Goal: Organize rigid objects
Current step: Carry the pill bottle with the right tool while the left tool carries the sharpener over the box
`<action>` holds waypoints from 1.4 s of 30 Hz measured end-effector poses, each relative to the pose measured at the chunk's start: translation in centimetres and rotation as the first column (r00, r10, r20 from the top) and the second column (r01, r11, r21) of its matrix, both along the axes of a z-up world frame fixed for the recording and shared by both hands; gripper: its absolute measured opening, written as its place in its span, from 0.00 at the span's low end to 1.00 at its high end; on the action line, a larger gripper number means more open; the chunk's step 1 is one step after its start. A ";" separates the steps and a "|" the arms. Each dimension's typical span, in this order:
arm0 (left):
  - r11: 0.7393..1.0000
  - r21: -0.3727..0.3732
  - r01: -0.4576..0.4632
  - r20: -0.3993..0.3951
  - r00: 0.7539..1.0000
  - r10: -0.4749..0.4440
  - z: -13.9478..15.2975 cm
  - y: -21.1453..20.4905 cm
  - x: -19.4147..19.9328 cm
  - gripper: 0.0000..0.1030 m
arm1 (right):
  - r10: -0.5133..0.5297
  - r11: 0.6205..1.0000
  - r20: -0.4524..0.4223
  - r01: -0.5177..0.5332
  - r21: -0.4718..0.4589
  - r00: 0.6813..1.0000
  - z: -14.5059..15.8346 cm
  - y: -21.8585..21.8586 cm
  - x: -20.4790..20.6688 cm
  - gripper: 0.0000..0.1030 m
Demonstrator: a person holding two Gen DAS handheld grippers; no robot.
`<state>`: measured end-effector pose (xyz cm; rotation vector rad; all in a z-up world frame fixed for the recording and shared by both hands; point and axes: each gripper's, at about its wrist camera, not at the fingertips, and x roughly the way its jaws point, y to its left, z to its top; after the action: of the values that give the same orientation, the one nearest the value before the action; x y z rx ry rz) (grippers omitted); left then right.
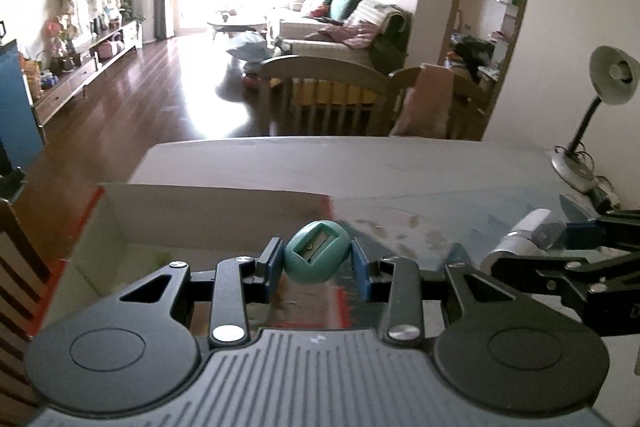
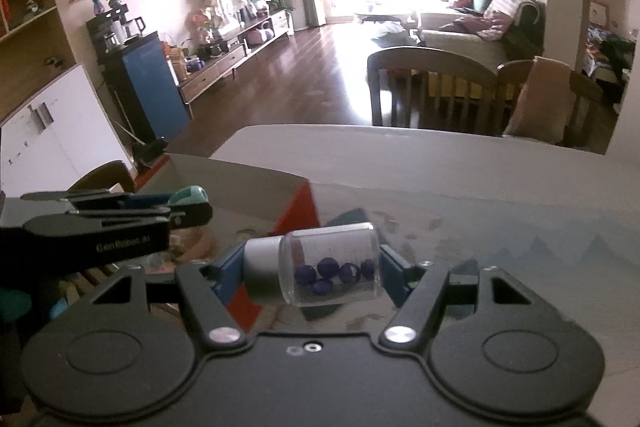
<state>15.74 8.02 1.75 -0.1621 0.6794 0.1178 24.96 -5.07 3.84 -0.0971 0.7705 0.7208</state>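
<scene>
The left tool (image 1: 313,263) clamps a rounded teal plastic pencil sharpener (image 1: 315,257), blade slot up, above the open white box's (image 1: 208,215) near right corner. The right tool (image 2: 313,273), right of the box, grips a clear glass jar (image 2: 334,269) sideways, silver cap leftward, holding dark blue beads; the box's inside is mostly hidden.

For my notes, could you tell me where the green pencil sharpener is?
The green pencil sharpener sits clamped in the left gripper, above the open box.
</scene>
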 end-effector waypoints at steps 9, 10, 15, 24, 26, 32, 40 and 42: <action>0.999 -0.010 -0.046 -0.023 0.999 0.046 -0.5 6.5 -0.8 0.35 | 0.036 0.999 -0.003 -0.036 -0.022 0.999 -0.7 5.2 -1.1 0.67; 0.999 -0.009 -0.051 -0.026 0.998 0.050 -0.7 7.1 -1.0 0.35 | 0.040 0.999 -0.005 -0.041 -0.027 0.999 -0.9 5.7 -1.3 0.67; 0.997 -0.007 -0.074 -0.045 0.996 0.073 -1.9 10.1 -1.0 0.35 | 0.065 0.997 -0.011 -0.065 -0.051 0.998 -1.7 8.5 -1.7 0.67; 0.996 -0.001 -0.086 -0.090 0.992 0.085 -4.8 13.9 1.2 0.35 | 0.106 0.988 -0.015 -0.107 -0.116 0.994 -4.1 12.8 -1.5 0.67; 0.997 -0.002 -0.080 -0.098 0.992 0.080 -5.6 14.4 1.6 0.35 | 0.110 0.986 -0.014 -0.111 -0.125 0.994 -4.7 13.7 -1.3 0.67; 0.999 0.006 -0.050 -0.129 0.990 0.050 -7.8 15.2 4.2 0.35 | 0.114 0.979 -0.027 -0.116 -0.169 0.993 -7.0 16.1 -0.4 0.67; 0.999 0.041 -0.027 -0.199 0.979 0.035 -11.0 15.1 6.9 0.35 | 0.157 0.961 -0.033 -0.160 -0.226 0.987 -9.3 18.9 1.5 0.67; 0.999 0.041 -0.024 -0.219 0.975 0.033 -11.6 15.1 7.3 0.35 | 0.158 0.958 -0.038 -0.163 -0.238 0.987 -9.8 19.3 1.9 0.67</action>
<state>23.07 23.08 -9.84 -0.1230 0.8949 0.1778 26.82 14.25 -5.97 -0.3768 0.8728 0.7804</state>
